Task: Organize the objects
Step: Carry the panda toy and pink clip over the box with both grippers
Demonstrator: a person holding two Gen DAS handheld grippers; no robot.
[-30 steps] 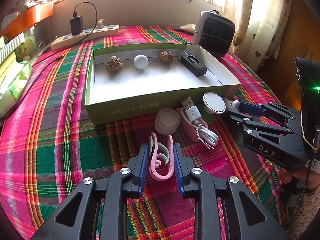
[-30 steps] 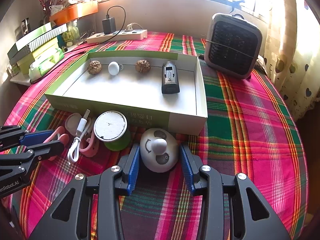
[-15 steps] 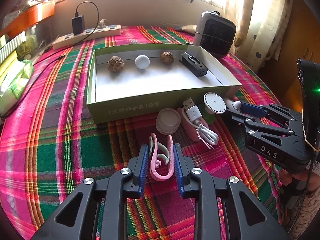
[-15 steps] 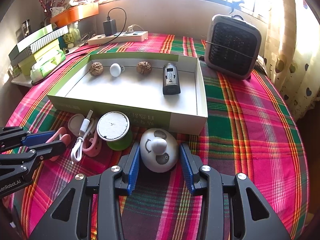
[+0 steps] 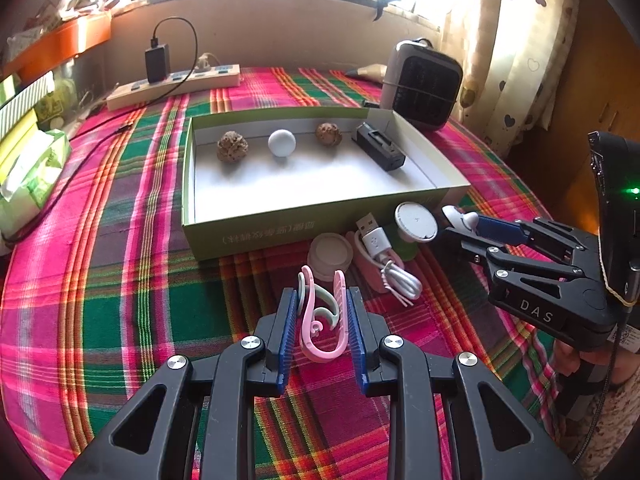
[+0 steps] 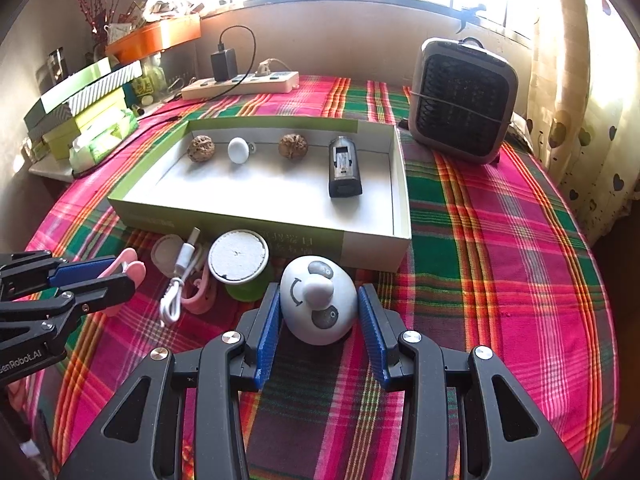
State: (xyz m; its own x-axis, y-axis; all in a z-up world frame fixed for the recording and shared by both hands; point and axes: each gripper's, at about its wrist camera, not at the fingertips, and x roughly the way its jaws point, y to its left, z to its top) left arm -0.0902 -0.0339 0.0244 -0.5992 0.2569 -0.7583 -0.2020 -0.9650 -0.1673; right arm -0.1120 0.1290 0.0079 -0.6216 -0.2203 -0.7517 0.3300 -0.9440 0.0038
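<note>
Pink clip (image 5: pixel 322 320) sits pinched between the left jaws.

A pink-and-mint hook clip (image 5: pixel 322 320) and a white panda-faced egg toy (image 6: pixel 318 300) sit before the green-walled box (image 6: pixel 256 229) holding two walnuts (image 6: pixel 201 148), a white knob (image 6: pixel 238 150) and a black charger (image 6: pixel 344 168).

The bench (image 6: pixel 500 248) is covered by a woven plaid cloth, matt and finely ribbed. The open box (image 6: pixel 376 240) is made of matt cardboard, while smooth, slightly glossy plastic is seen on the panda-faced egg (image 6: pixel 316 304) and the pink hook (image 5: pixel 320 320). Rough, wrinkled shells are shown by the two walnuts (image 6: pixel 293 146).
</note>
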